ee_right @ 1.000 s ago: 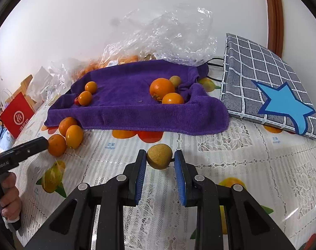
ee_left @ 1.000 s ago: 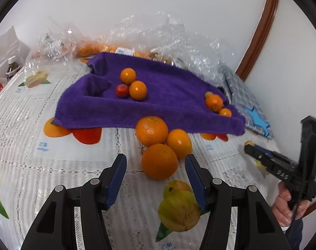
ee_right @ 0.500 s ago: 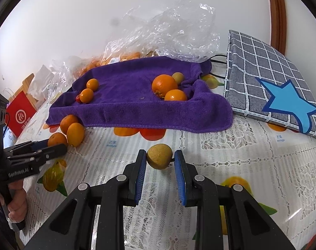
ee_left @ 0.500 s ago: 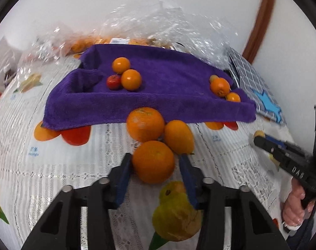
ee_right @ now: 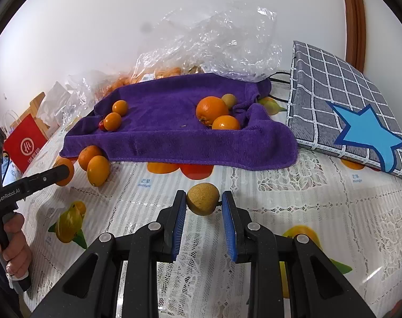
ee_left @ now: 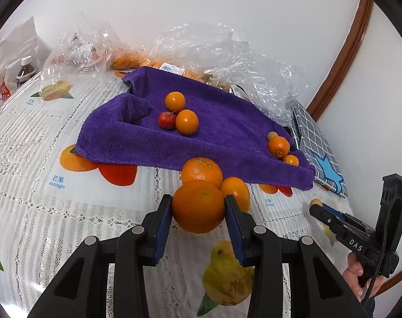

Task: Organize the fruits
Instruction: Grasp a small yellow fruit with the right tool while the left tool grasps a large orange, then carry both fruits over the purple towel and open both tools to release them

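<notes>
My left gripper [ee_left: 198,209] is shut on a large orange [ee_left: 198,206] just in front of the purple towel [ee_left: 227,135]. Two more oranges [ee_left: 201,171] touch it from behind. On the towel lie two small oranges [ee_left: 186,122] with a red fruit [ee_left: 167,120] at the left, and an orange [ee_left: 278,146] with smaller fruits at the right. My right gripper [ee_right: 204,206] is shut on a brownish-yellow round fruit [ee_right: 203,198] above the tablecloth, in front of the towel [ee_right: 174,132].
Crinkled clear plastic bags [ee_left: 227,53] with more oranges lie behind the towel. A grey checked bag with a blue star [ee_right: 346,111] lies at the right. A red paper bag [ee_right: 26,143] and a bottle [ee_left: 24,70] stand at the left.
My left gripper moved forward around the near orange and closed on it. My right gripper stayed shut on the brownish fruit, nearly still.
</notes>
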